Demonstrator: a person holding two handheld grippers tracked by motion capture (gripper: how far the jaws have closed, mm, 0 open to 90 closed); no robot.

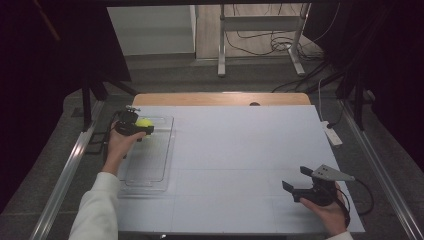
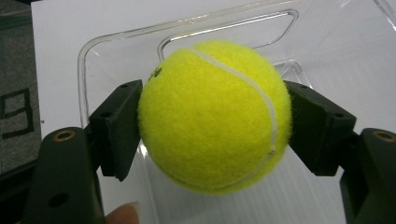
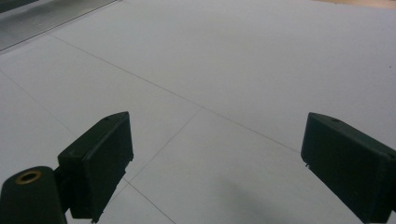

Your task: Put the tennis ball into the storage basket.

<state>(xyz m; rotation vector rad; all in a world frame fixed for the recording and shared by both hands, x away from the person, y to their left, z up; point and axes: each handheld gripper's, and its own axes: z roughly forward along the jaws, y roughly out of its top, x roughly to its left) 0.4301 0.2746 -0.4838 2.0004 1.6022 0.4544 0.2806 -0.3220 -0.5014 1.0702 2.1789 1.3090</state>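
A yellow tennis ball (image 2: pixel 212 114) sits between the jaws of my left gripper (image 2: pixel 212 126), which is shut on it. In the high view the ball (image 1: pixel 144 122) and left gripper (image 1: pixel 144 128) hover over the far end of a clear plastic tray (image 1: pixel 159 172) at the table's left. The tray's rim and handle cut-out (image 2: pixel 84 60) lie right under the ball. My right gripper (image 1: pixel 296 180) stands open near the table's front right, and its jaws (image 3: pixel 217 163) hold nothing above the bare white surface.
The white table top (image 1: pixel 240 145) has a wooden strip along its far edge. A white power strip (image 1: pixel 332 134) lies at the right edge. Metal rails flank the table, and cables and a frame stand on the floor beyond.
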